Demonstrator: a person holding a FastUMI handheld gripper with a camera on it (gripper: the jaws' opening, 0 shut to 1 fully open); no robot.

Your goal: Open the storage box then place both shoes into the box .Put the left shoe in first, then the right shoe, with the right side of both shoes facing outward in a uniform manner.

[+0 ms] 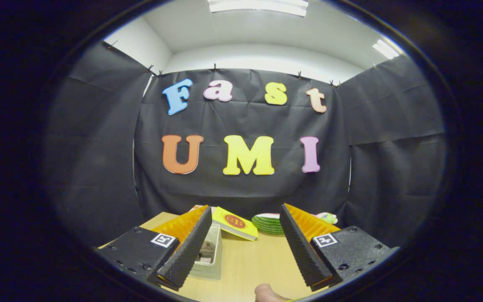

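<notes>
My gripper (245, 243) is open, held above a wooden table (250, 264) with nothing between its fingers. A pale storage box (210, 256) stands on the table just behind the left finger (187, 251), partly hidden by it; something brownish lies inside. The right finger (302, 247) stands apart from the box. No shoe can be made out clearly.
A yellow book (235, 223) with a red mark leans at the back of the table beyond the fingers. A green striped, melon-like object (268, 223) and a small pale green and pink thing (328, 217) lie behind the right finger. A fingertip (268, 293) shows at the near edge.
</notes>
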